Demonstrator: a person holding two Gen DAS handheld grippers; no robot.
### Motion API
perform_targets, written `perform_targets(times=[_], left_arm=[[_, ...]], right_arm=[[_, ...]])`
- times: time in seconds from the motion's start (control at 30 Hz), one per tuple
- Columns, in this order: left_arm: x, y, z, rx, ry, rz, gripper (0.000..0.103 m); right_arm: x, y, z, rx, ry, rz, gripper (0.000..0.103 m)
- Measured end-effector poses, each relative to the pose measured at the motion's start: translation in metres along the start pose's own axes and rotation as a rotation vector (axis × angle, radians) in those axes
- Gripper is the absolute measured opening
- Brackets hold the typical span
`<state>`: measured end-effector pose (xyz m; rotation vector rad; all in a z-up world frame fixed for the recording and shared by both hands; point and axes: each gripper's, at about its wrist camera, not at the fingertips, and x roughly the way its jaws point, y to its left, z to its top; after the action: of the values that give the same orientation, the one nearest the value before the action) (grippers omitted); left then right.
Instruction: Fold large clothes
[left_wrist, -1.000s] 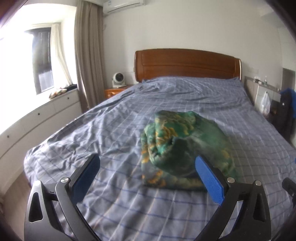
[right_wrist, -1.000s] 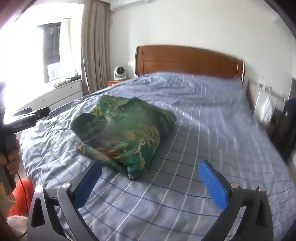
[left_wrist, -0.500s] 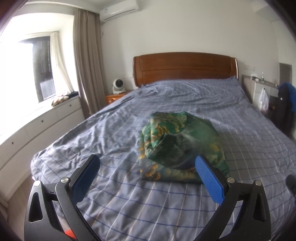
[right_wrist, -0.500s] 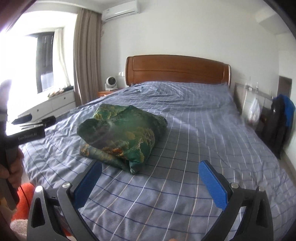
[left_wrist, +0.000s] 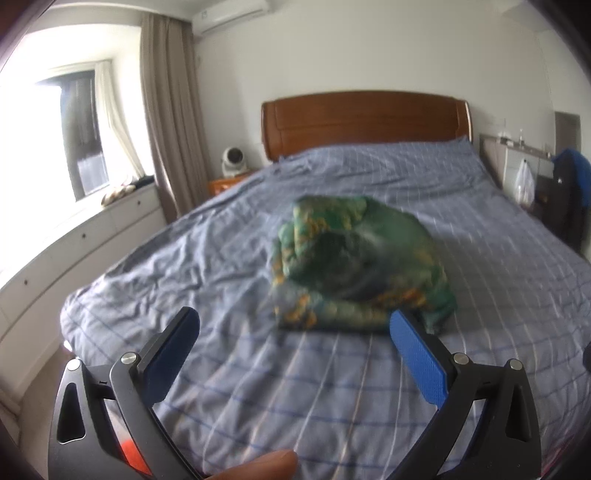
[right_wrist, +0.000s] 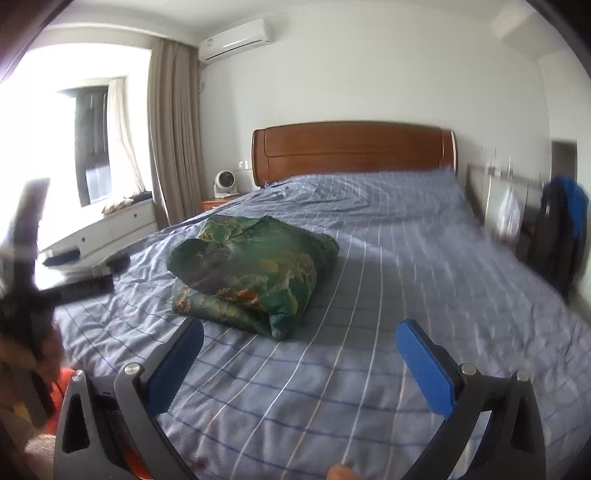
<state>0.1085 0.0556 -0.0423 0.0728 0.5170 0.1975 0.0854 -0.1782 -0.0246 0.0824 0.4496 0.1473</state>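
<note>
While each hand-held gripper (left_wrist: 293, 326) (right_wrist: 299, 338) gapes wide, the folded garment (right_wrist: 251, 267) lies lengthwise toward the headboard (right_wrist: 352, 149).

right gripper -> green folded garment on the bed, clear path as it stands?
Probably yes. The right gripper is open and empty, and the green garment lies just ahead, left of centre, with only bare bedspread between. Nothing sits on the bundle.

Motion blur smears the folded green garment (left_wrist: 360, 266) throughout.
</note>
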Motion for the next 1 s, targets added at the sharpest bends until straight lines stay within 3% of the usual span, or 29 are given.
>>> perform_targets(times=[0.27,0.43,0.67,1.0], left_arm=[[-0.025,-0.025,-0.028,0.083,-0.015,-0.105,0.103],[-0.035,-0.033,-0.032,0.088,0.001,-0.167,0.103],[-0.034,-0.031,-0.035,0.087,0.023,-0.164,0.103],[-0.023,-0.035,-0.042,0.109,0.1,-0.148,0.103]], right_arm=[[0.004,-0.004,-0.023,0.039,0.089,-0.014,0.103],[-0.002,-0.004,-0.031,0.048,0.096,-0.011,0.103],[-0.003,-0.006,-0.03,0.038,0.085,-0.042,0.103],[0.009,0.003,-0.039,-0.015,0.16,-0.069,0.103]])
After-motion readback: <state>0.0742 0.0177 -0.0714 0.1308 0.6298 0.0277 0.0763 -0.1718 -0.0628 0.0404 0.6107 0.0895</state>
